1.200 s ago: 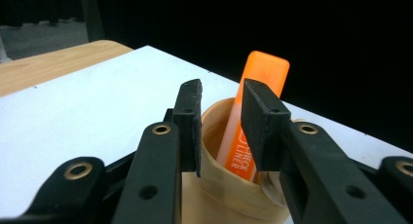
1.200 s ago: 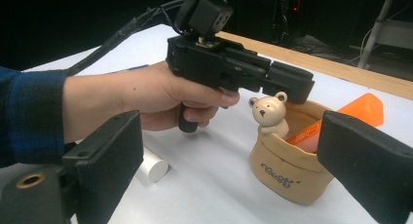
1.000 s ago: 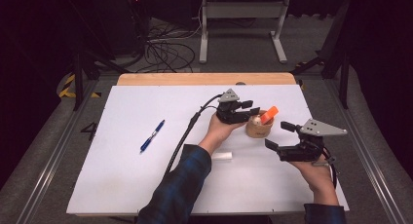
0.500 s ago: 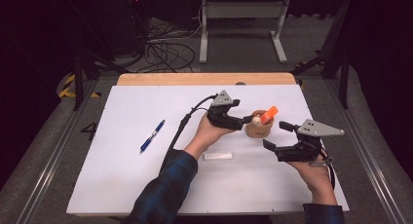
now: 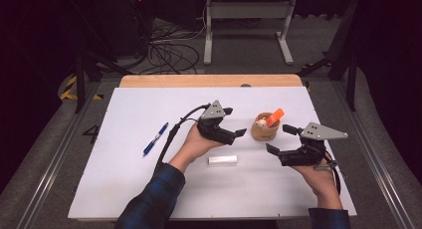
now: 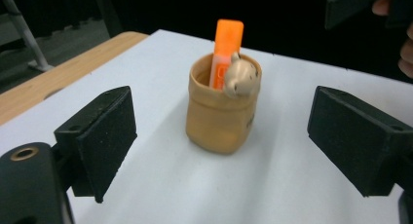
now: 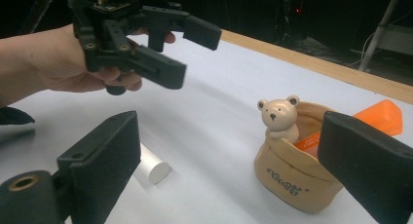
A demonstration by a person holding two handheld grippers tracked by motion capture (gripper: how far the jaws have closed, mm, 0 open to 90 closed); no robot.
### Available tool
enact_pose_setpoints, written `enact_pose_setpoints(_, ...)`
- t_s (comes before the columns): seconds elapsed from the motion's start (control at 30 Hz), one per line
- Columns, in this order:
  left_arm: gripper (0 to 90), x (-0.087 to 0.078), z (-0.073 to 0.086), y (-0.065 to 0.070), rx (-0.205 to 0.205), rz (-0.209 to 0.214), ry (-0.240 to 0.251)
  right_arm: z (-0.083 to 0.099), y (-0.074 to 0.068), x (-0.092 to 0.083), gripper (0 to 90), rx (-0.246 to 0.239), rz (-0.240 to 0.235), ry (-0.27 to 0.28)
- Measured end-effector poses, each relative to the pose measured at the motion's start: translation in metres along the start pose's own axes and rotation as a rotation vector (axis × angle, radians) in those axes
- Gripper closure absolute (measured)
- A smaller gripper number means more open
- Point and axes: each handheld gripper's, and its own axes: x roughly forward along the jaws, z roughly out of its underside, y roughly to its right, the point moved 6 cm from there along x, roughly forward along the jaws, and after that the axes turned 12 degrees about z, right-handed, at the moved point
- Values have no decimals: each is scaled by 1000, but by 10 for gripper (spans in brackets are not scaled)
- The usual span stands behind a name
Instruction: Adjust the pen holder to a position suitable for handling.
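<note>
The left gripper (image 5: 235, 122) sits just left of center in the high view with its jaws spread wide and nothing between them; they've just been opening. In its own view the two black pads frame the tan pouch (image 6: 221, 109) from either side with clear white table showing on both sides, so it's pointed at the pouch but not touching it. The right gripper (image 5: 278, 138) is over on the right of the high view, low and just right of the pouch (image 5: 263, 129), jaws also wide and not holding anything. The pouch itself stands upright right of center in the high view, between the two grippers, with an orange marker (image 5: 274, 117) sticking out of the top at a slant and a little bear figure (image 7: 279, 118) perched on its rim. From the right gripper view you get the bear facing the camera, some lettering on the pouch front, and the left gripper (image 7: 163, 44) hovering up in the upper left of the frame. Other stuff on the white table (image 5: 124, 184): a white cylinder (image 5: 222, 160) lying flat just below center in the high view, near the left hand (image 5: 195, 144), and a blue pen (image 5: 155, 138) well off to the left.
</note>
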Motion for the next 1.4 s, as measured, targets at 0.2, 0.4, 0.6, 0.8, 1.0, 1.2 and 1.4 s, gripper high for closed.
enact_pose_setpoints(0.2,92,-14,6,5,17,-17,-35,0,-3,2,89,1,-14,1)
enact_pose_setpoints(0.4,80,-22,15,13,24,-29,-76,0,-3,3,82,7,-19,2)
enact_pose_setpoints(0.6,82,-27,25,17,31,-18,-138,0,-3,3,63,10,-21,2)
enact_pose_setpoints(0.8,108,-31,32,20,46,-2,-190,-1,-3,3,48,3,-19,8)
enact_pose_setpoints(1.0,136,-34,41,19,52,14,-235,0,-3,7,44,-12,-27,3)
enact_pose_setpoints(1.2,152,-35,48,20,47,32,-257,1,-5,9,35,-27,-47,-7)
enact_pose_setpoints(1.4,160,-36,54,22,44,40,-281,0,-4,8,33,-33,-49,0)
